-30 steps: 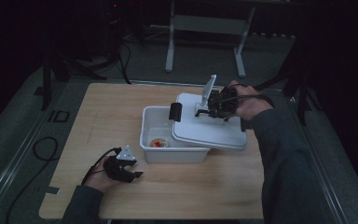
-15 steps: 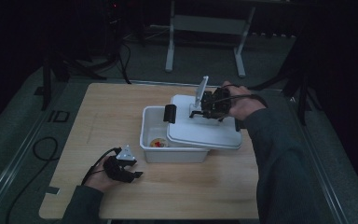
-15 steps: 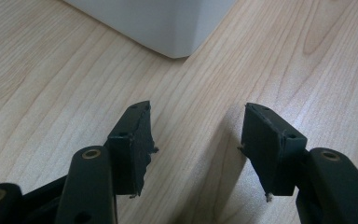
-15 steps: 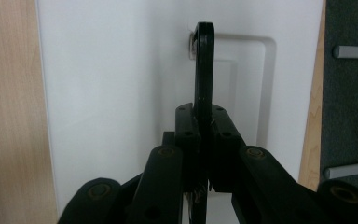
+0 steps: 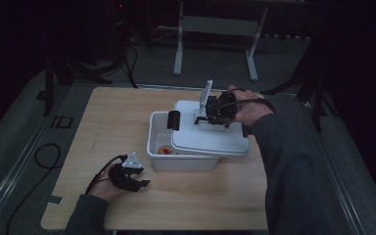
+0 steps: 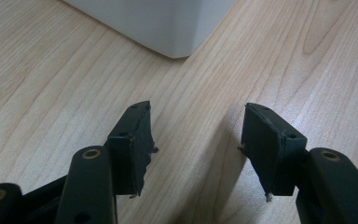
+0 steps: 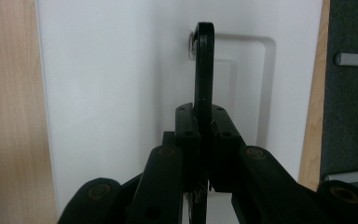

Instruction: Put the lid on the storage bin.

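The white lid (image 5: 210,137) has slid further over the bin (image 5: 159,147), its black handle (image 7: 203,65) pinched by the right tool (image 5: 200,117), while the left tool (image 6: 196,135) rests wide near the tabletop's (image 5: 117,122) front edge.

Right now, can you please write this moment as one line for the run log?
right hand-held gripper: shut on black lid handle | white plastic lid: partly over white plastic box | left hand-held gripper: open, above wooden table

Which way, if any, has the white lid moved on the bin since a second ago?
Yes. The white lid, held by the right gripper, slid left over the bin, narrowing the open gap.
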`<state>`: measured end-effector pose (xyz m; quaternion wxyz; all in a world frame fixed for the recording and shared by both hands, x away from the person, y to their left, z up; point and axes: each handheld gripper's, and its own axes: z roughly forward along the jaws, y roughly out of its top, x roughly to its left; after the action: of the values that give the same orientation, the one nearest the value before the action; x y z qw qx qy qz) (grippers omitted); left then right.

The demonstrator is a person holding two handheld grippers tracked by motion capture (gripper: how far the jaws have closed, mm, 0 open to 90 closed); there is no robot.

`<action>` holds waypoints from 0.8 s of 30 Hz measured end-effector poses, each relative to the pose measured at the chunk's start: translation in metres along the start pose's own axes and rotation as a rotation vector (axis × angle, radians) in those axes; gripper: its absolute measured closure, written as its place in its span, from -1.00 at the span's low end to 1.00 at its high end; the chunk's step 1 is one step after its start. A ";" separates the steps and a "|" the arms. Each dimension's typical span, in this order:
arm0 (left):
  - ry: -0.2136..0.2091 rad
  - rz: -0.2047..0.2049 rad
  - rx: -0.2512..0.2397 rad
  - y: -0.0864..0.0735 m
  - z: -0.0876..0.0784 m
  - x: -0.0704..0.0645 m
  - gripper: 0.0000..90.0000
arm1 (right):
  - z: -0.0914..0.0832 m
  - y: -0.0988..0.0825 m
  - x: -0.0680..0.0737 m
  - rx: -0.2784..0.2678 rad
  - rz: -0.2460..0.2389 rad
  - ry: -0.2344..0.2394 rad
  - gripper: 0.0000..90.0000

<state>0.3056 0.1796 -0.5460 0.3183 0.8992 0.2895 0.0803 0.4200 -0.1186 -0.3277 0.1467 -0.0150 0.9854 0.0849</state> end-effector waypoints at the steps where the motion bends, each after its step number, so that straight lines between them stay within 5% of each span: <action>1: 0.000 -0.002 -0.001 0.000 0.000 0.000 -0.04 | 0.000 0.001 0.000 -0.001 0.001 0.001 0.88; 24: -0.006 -0.003 -0.005 0.000 0.001 0.000 -0.04 | 0.005 0.020 0.001 -0.011 -0.029 0.008 0.88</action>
<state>0.3061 0.1792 -0.5463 0.3216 0.8981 0.2896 0.0778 0.4192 -0.0977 -0.3293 0.1440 -0.0304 0.9852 0.0879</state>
